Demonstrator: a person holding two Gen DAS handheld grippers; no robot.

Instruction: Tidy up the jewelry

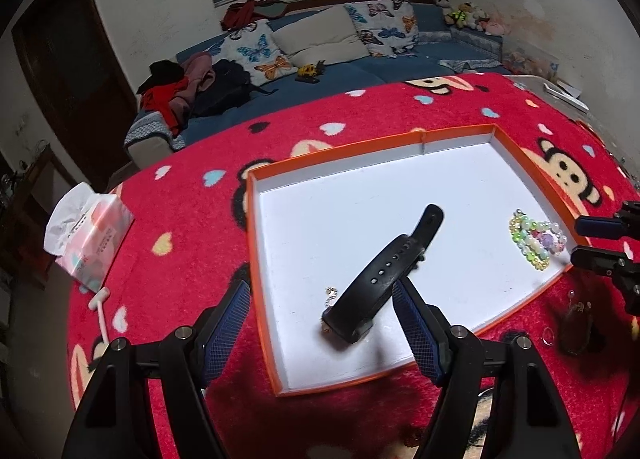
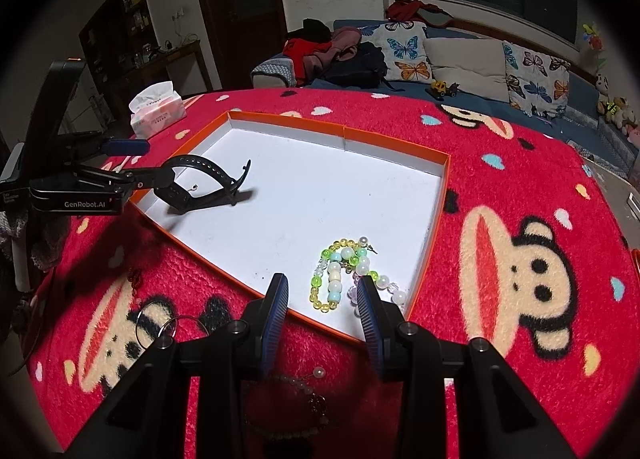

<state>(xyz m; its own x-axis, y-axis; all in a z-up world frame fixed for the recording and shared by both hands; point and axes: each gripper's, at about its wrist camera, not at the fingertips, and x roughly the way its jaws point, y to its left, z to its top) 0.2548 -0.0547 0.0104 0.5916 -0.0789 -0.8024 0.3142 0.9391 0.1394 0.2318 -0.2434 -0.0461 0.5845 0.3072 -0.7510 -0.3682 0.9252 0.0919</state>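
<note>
We see the left gripper (image 1: 322,299) spread wide over the near left corner of the orange-rimmed tray (image 1: 340,147), its fingers standing apart on either side of a black watch (image 1: 380,279) without pinching it; we judge the watch has just been set down there, since the tray seems to be where the jewelry is gathered. The watch rests on its case at lower centre of the left wrist view, and its strap arches up and away, its long axis running from lower left to upper right, the free tip pointing toward the tray's far right side. A tiny metal piece (image 1: 330,293) lies just beside the case. At the tray's right edge sits a bead bracelet (image 2: 344,275), framed by the right gripper (image 2: 322,291), also open and holding nothing. More rings (image 2: 160,325) and a beaded string (image 2: 296,399) wait on the red worktop (image 2: 500,163) outside the tray, not yet sorted.
</note>
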